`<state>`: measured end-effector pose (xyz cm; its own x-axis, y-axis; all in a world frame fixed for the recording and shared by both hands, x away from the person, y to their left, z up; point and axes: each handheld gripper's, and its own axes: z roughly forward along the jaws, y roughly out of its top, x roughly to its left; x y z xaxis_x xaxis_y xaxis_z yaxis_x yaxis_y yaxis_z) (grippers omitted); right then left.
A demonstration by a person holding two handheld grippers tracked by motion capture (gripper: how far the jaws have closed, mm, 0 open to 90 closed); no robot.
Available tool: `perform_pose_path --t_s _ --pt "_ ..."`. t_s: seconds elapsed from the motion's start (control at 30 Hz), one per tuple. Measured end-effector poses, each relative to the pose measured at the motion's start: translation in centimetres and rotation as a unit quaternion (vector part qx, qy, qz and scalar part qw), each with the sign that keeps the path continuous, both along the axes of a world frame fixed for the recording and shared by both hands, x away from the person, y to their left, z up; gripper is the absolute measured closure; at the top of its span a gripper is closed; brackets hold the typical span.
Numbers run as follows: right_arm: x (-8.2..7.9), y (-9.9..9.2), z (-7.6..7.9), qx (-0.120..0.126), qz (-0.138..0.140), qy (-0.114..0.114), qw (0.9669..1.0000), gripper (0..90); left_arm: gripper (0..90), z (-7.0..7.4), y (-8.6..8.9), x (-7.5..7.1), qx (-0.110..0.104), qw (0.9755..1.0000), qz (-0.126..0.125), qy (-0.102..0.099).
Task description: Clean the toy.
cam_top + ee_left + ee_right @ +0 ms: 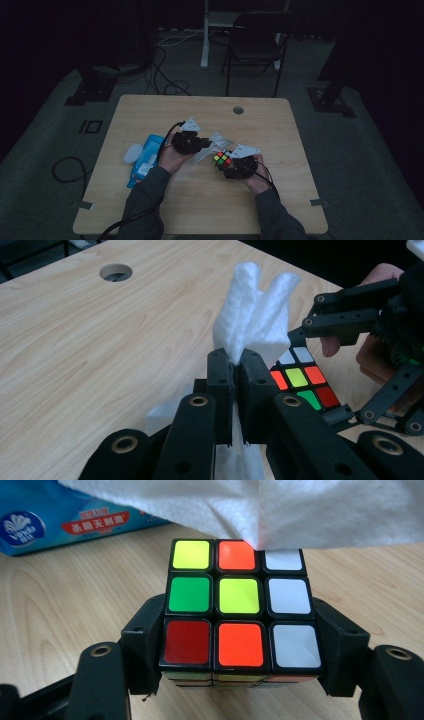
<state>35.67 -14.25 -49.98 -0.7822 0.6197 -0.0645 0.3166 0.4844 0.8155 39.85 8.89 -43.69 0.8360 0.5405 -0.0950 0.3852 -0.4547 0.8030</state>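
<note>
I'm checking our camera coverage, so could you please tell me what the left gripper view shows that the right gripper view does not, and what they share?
Left gripper view alone: the left claw shut on the white wipe, the round hole in the table, and the right claw's linkage with the hand behind it.

Right gripper view alone: the blue tissue pack, and the right claw clamping the cube by its sides, with all nine stickers of the facing side visible.

Both: the cube, the wipe close against it, and the wooden tabletop.
</note>
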Motion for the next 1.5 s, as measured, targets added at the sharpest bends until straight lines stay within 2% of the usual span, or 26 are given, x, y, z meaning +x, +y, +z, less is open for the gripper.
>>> perform_pose_path --t_s 0.23,0.53,0.8,1.23,1.37,1.5 --pt "0.1 0.2 0.4 -0.010 0.002 0.011 0.9999 33.9 86.0 -0.3 -0.7 -0.7 0.001 0.9999 -0.013 -0.001" --pt "0.1 0.5 0.5 -0.017 0.001 0.006 0.9998 34.0 86.0 -1.4 -2.2 -1.2 0.006 0.9993 -0.038 0.007" --pt "0.1 0.6 0.3 -0.022 -0.001 0.008 0.9997 34.0 86.0 -1.7 -3.0 -1.4 0.009 0.9985 -0.052 0.012" --pt "0.0 0.8 0.3 -0.022 0.000 0.005 0.9997 33.9 86.0 -1.9 -5.3 -2.0 0.021 0.9946 -0.099 0.019" --pt "-0.1 0.8 0.3 -0.023 0.000 0.004 0.9997 34.0 86.0 -1.9 -5.2 -2.0 0.023 0.9946 -0.100 0.017" --pt "-0.1 1.0 0.3 -0.026 0.002 0.004 0.9996 34.0 86.0 -1.8 -4.7 -1.6 0.028 0.9956 -0.088 0.011"
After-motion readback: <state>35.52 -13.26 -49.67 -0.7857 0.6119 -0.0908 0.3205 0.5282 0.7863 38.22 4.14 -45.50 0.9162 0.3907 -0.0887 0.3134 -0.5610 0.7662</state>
